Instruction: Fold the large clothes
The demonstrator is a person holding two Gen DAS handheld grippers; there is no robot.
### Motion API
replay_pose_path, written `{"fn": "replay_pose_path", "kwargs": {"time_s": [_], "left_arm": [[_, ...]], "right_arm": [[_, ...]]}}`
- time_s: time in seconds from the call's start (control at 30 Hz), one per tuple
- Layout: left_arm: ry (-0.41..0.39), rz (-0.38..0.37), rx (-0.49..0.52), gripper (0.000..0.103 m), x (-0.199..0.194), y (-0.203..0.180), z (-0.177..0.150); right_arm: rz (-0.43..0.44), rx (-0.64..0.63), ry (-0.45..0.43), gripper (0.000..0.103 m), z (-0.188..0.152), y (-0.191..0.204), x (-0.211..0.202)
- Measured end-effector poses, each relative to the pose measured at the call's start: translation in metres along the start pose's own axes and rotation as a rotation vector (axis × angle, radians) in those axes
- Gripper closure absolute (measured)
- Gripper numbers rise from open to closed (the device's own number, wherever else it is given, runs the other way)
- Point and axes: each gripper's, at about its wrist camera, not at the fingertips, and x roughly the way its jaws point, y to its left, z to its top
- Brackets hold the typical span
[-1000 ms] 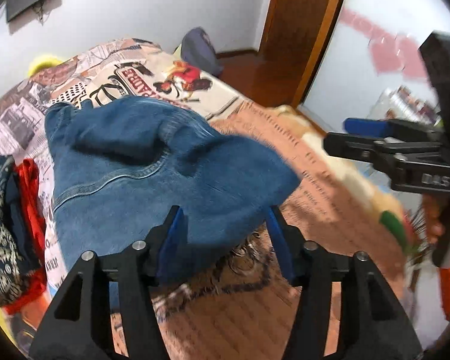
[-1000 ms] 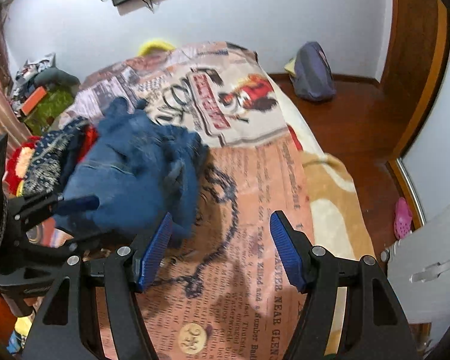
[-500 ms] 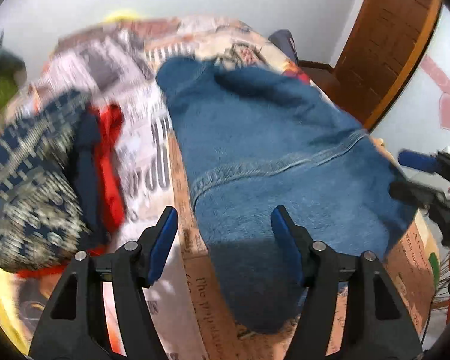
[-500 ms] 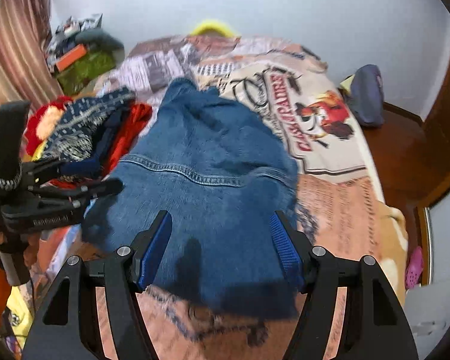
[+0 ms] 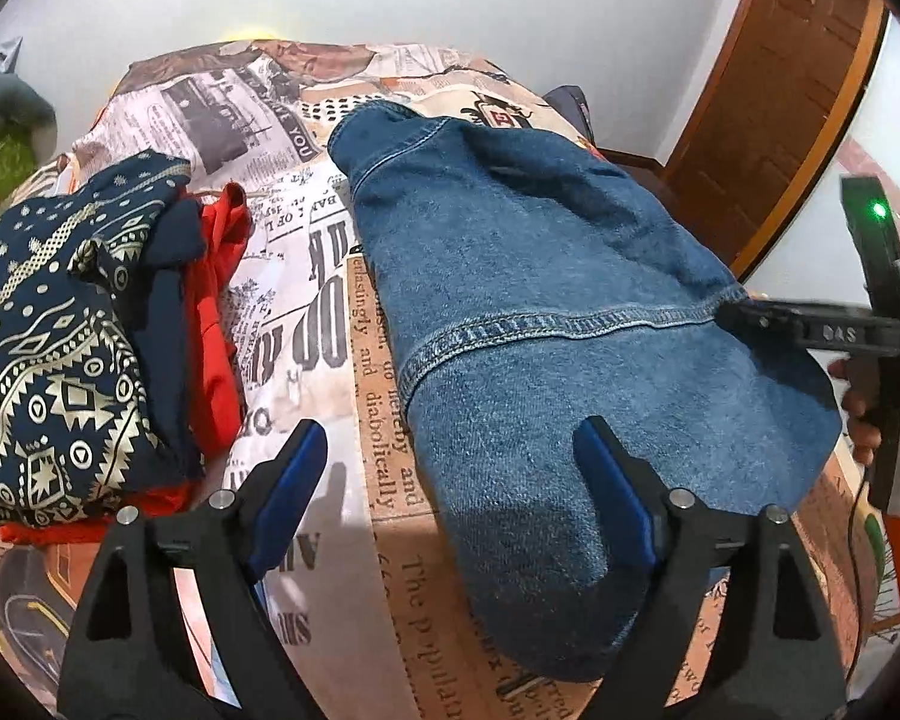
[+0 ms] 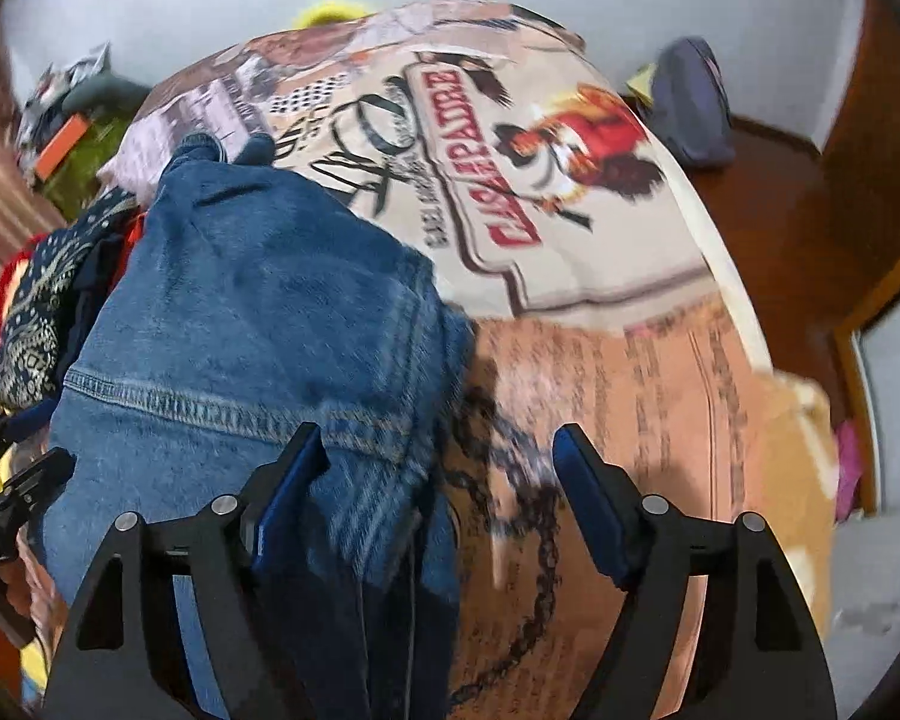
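Note:
A blue denim garment (image 5: 546, 324) lies spread on the printed bedspread (image 5: 306, 312); it also shows in the right wrist view (image 6: 258, 324). My left gripper (image 5: 456, 474) is open, hovering just over the garment's near end and holding nothing. My right gripper (image 6: 438, 492) is open over the garment's right edge and the bedspread (image 6: 600, 360), empty. In the left wrist view the right gripper (image 5: 744, 318) appears side-on at the garment's right hem, its tips touching the seam. The left gripper's tip (image 6: 24, 486) shows at the left edge of the right wrist view.
A pile of clothes, navy patterned cloth (image 5: 48, 348) over red fabric (image 5: 216, 324), lies left of the garment. A dark bag (image 6: 696, 102) sits on the wooden floor beyond the bed. A wooden door (image 5: 774, 96) stands at the right. Clutter (image 6: 72, 120) lies far left.
The denim garment went from bunched up to spread flat along the bed. Both grippers swung toward it and stayed open; the right one has come to its right hem.

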Motion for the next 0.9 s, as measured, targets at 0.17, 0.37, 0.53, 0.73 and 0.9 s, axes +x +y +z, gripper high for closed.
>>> {"fn": "replay_pose_path", "kwargs": {"time_s": [0.17, 0.37, 0.53, 0.73, 0.9], "left_arm": [[0.037, -0.004, -0.015, 0.019, -0.007, 0.002, 0.01], [0.13, -0.099, -0.131, 0.018, -0.002, 0.02, 0.02], [0.238, -0.251, -0.271, 0.018, 0.031, 0.034, 0.018], [0.306, -0.361, -0.33, 0.018, 0.068, 0.038, 0.027], [0.306, -0.332, -0.273, 0.016, 0.079, 0.029, 0.047]], "right_arm": [[-0.043, -0.054, -0.022, 0.029, -0.012, 0.013, -0.03], [0.125, -0.124, -0.006, 0.027, -0.027, 0.022, -0.043], [0.228, -0.019, 0.103, 0.027, -0.028, 0.004, -0.005], [0.451, 0.162, 0.203, 0.026, -0.009, -0.03, 0.036], [0.514, 0.181, 0.249, 0.025, 0.005, -0.031, 0.063]]}}
